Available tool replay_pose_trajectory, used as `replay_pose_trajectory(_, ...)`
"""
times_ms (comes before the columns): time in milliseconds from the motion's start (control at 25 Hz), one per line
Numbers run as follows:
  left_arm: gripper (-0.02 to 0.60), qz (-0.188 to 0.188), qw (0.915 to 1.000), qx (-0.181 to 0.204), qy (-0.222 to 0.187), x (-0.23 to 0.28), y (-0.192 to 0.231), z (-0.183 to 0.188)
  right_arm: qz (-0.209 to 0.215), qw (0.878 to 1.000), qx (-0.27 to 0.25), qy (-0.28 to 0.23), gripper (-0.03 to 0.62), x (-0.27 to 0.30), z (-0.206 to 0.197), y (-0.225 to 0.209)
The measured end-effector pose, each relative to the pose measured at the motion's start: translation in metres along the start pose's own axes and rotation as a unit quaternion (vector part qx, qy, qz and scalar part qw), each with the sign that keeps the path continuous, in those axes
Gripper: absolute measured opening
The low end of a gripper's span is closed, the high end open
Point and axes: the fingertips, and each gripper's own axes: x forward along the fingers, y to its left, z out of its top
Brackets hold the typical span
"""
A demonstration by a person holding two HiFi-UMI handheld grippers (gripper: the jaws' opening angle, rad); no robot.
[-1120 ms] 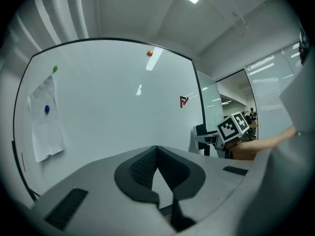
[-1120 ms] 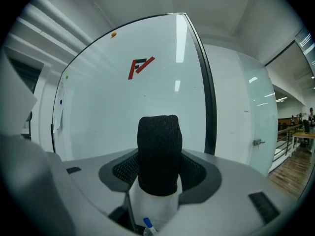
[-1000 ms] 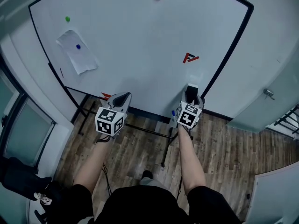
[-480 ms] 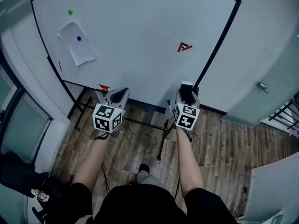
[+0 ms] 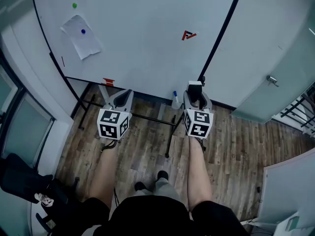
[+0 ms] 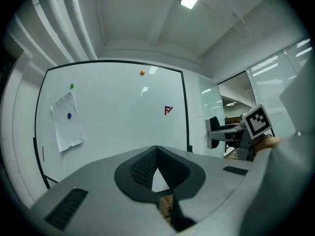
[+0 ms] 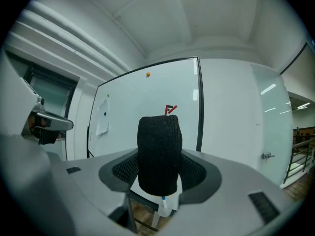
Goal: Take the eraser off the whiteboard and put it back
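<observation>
The right gripper (image 7: pixel 160 170) has its fingers (image 7: pixel 122 170) clamped on the eraser (image 7: pixel 158 149). In the right gripper view the eraser stands upright between the two dark ribbed pads at the frame's centre, its black felt face turned toward the camera and a white body showing beneath it. In the head view the eraser (image 5: pixel 195 87) juts from the tip of that gripper (image 5: pixel 196 93) at centre right, clear of the whiteboard (image 5: pixel 142 43) and just below the board's lower edge. The left gripper (image 6: pixel 156 154) has its fingers (image 6: pixel 139 168) pressed together at the tips with nothing between them. Only a small triangular gap shows under the point where they meet. In the head view it sits at centre left (image 5: pixel 124 96), level with the right one and well apart from it, over the wooden floor (image 5: pixel 236 146). Beyond both tools, the whiteboard fills the upper half of the head view. A paper sheet (image 5: pixel 82 37) is pinned by a blue magnet (image 5: pixel 82 31) at the upper left, with a green magnet (image 5: pixel 74 5) above it. A small red mark (image 5: pixel 188 35) sits toward the upper right. An orange magnet (image 6: pixel 142 73) shows near the board's top edge in the left gripper view. A blue-capped marker (image 5: pixel 174 98) stands near the board's lower edge, between the two grippers. A door with a handle (image 5: pixel 271 80) is at the right.
</observation>
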Motion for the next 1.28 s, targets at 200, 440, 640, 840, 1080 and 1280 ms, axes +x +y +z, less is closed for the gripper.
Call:
replay_pose_trajectory(200, 0.018, -0.006, 0.9995, -0.028, -0.016, -0.013, -0.025, 0.005, 0.025, 1.000, 0.015, -0.006, 0.242, -0.020, 0.005, 0.006)
replay_pose_trajectory(440, 0.018, -0.024, 0.9987, -0.040, -0.021, -0.030, -0.065, 0.014, 0.065, 0.997, 0.025, -0.022, 0.242, -0.043, 0.014, 0.008)
replay_pose_trajectory(640, 0.018, -0.003, 0.9994, -0.029, -0.021, -0.040, -0.101, 0.021, 0.084, 0.996, 0.026, -0.020, 0.242, -0.067, 0.007, -0.018)
replay_pose_trajectory(840, 0.018, 0.013, 0.9997, -0.013, -0.015, -0.047, -0.143, 0.020, 0.104, 0.994, 0.017, -0.019, 0.242, -0.097, 0.000, -0.049)
replay_pose_trajectory(1080, 0.018, 0.017, 0.9995, -0.026, -0.009, -0.052, -0.201, 0.009, 0.131, 0.991, 0.006, -0.013, 0.241, -0.136, -0.021, -0.078)
replay_pose_trajectory(1280, 0.018, 0.023, 0.9995, -0.022, -0.004, -0.058, -0.245, 0.001, 0.148, 0.989, 0.003, -0.005, 0.242, -0.164, -0.040, -0.097)
